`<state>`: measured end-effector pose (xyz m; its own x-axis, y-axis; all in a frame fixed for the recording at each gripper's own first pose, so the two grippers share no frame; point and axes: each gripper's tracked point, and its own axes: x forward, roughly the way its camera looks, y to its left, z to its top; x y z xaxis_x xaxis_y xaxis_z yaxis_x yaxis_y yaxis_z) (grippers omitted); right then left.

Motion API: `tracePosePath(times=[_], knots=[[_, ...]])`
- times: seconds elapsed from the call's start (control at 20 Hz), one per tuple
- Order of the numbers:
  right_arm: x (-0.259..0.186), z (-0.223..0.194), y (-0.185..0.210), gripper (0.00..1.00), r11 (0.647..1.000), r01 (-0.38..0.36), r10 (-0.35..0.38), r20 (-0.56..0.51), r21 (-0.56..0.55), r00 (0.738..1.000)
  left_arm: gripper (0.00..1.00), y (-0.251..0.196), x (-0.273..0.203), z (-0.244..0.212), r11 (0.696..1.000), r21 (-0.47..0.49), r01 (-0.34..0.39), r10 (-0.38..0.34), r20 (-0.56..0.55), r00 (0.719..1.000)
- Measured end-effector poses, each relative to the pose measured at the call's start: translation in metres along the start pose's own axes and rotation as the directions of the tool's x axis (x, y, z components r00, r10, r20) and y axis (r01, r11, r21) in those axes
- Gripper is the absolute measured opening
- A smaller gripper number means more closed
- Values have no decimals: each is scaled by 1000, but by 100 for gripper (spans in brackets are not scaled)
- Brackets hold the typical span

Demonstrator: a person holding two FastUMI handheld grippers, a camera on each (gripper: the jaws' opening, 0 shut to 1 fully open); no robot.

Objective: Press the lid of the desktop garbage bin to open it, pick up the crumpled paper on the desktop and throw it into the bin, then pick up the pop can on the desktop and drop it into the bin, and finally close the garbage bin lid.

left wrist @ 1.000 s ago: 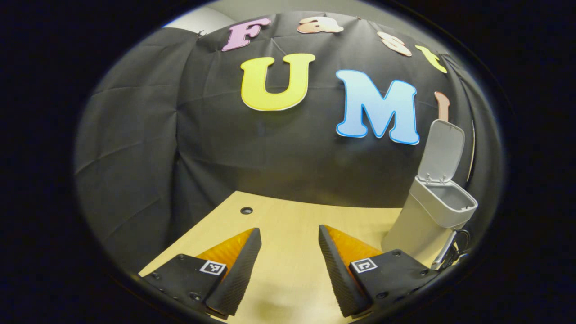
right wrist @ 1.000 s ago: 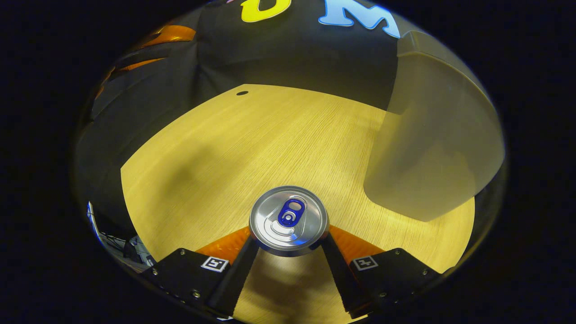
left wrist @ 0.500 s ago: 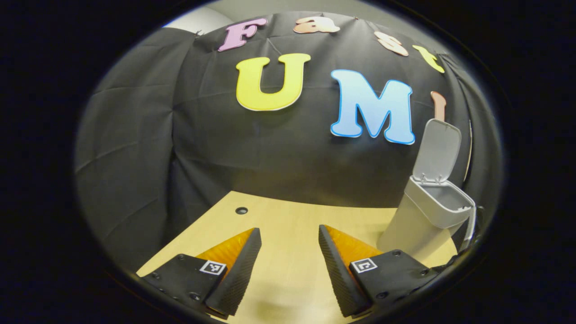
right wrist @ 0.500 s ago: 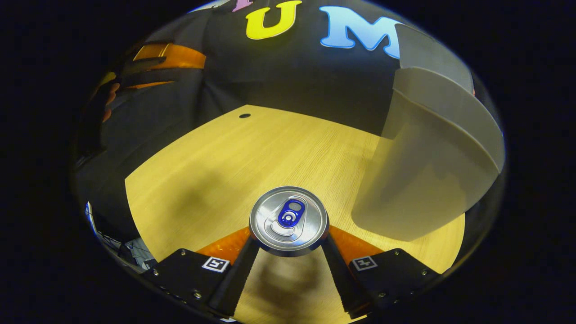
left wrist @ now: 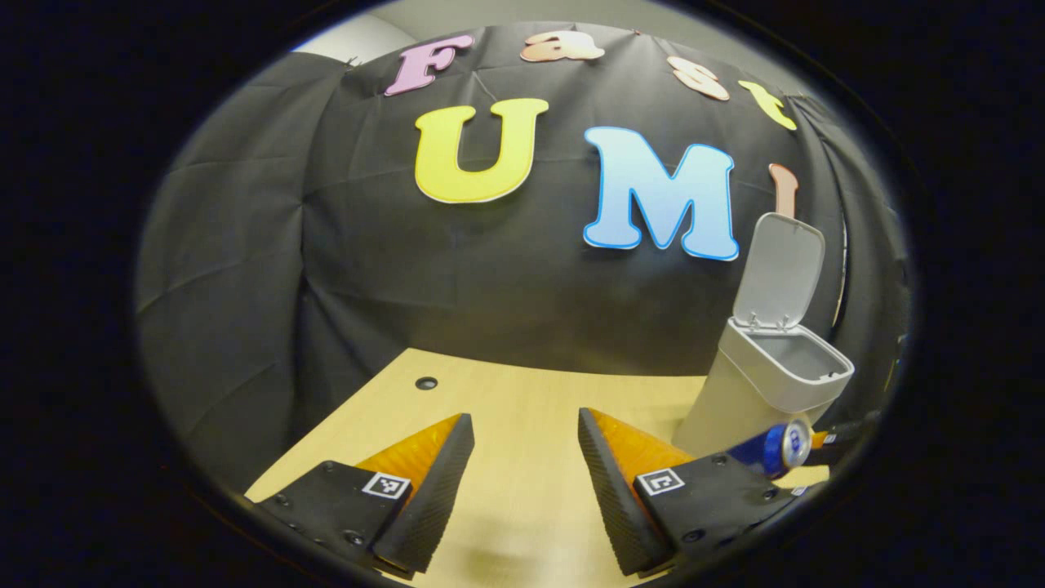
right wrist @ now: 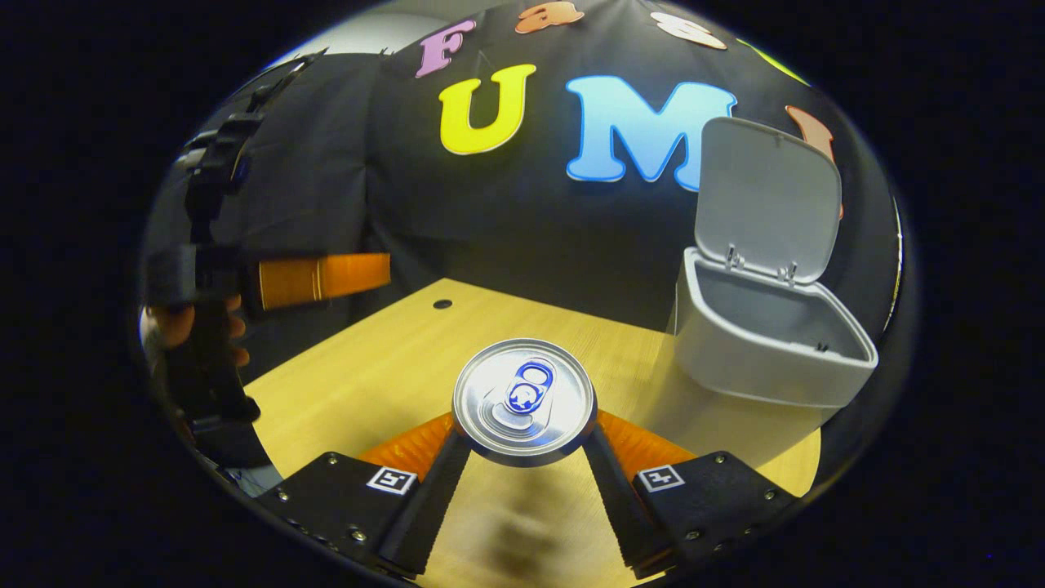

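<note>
**Can gripped on the right, bin open ahead**

In the right gripper view, I am seeing my right gripper pinching the can between both fingers, its silver top and blue tab facing the camera, held above the desk. Just beyond and to the right, the bin is standing on the desk with its lid tipped up and back, its mouth gaping toward me. Nothing is lying between can and bin. Far left in this view, I am seeing the left gripper from the side, a hand wrapping its handle; it is hanging well apart from the can. A small dark hole is sitting in the desk near the back wall.

In the left gripper view, my left gripper is hovering over bare desk, fingers spread with nothing between them. Past its right finger, the can is showing its blue side, lying tilted just in front of the bin's base. The lid is standing upright against the cloth. I cannot tell from either view what is lying inside the bin.
</note>
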<state>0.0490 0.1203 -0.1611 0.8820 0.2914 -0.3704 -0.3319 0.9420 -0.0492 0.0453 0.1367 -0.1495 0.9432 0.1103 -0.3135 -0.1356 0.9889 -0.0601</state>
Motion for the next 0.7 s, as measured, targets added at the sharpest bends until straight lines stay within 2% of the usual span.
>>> tracePosePath(times=[0.2,0.4,0.7], knots=[[-9,56,-15,83,999,30,-33,121,22,992,87,-10,1,1,1000,0,17,-17,1,1000],[-20,103,-43,83,995,96,-101,220,35,970,87,-20,3,3,999,-3,38,-38,3,999],[-39,131,-104,83,970,233,-244,280,70,929,86,-33,8,10,998,-6,59,-58,12,998]])
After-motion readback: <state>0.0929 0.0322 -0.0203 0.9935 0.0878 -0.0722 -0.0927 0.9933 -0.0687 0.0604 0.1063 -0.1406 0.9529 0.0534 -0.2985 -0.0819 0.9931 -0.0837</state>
